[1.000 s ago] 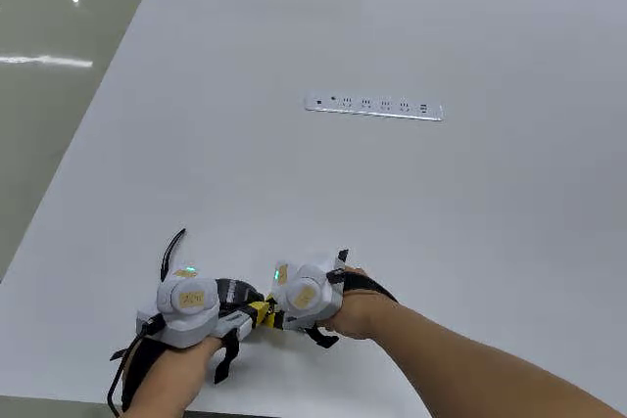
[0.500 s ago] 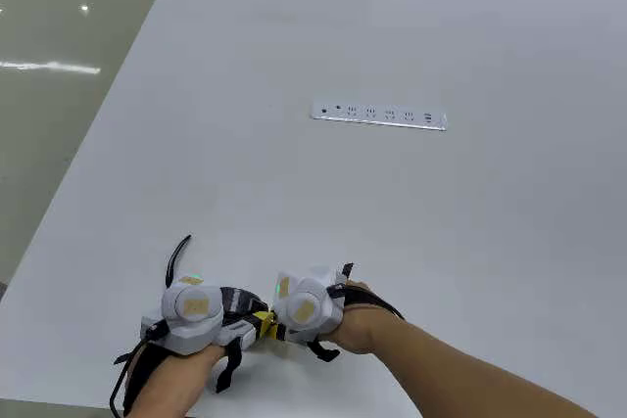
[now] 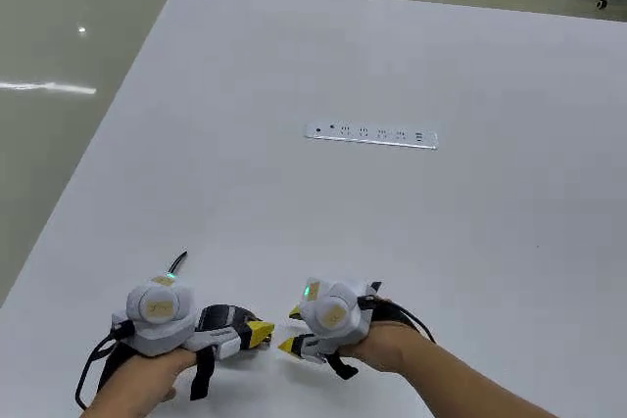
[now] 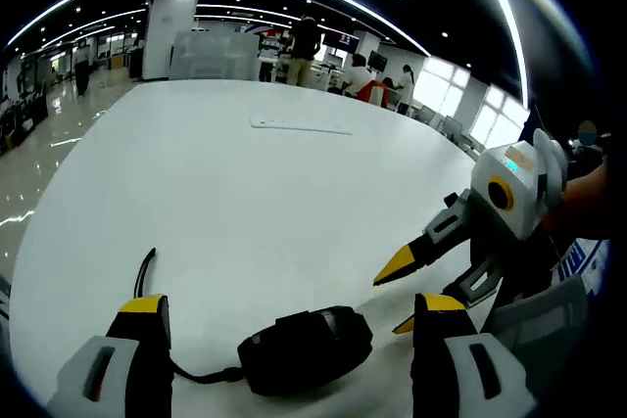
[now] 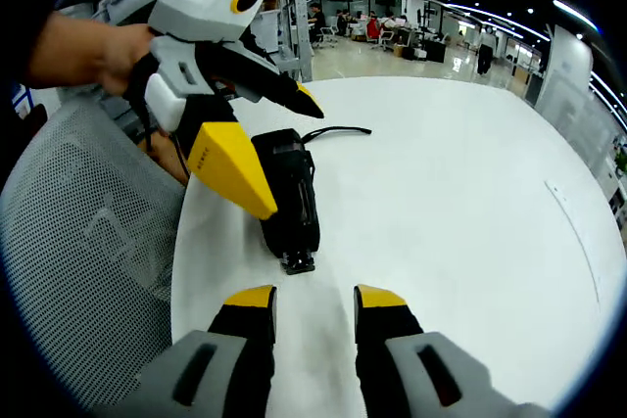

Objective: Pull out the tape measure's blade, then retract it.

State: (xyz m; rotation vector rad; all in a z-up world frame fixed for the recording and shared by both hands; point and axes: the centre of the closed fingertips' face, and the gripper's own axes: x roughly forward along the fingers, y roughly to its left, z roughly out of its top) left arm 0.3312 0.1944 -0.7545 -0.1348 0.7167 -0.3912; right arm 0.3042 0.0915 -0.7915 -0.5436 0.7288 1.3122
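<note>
Left hand-held gripper (image 4: pixel 291 305) hangs released, jaws spread wide either side of the black tape measure (image 4: pixel 306 348), right by the table (image 3: pixel 392 222)'s near edge. Right hand-held gripper (image 5: pixel 313 298), jaws slightly parted and empty, faces it from just beside. Power strip (image 3: pixel 370 135) lies well apart, mid-table.

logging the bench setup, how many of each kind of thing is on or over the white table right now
tape measure: 1
power strip: 1
tools: 2, the left tool and the right tool
total: 4
</note>
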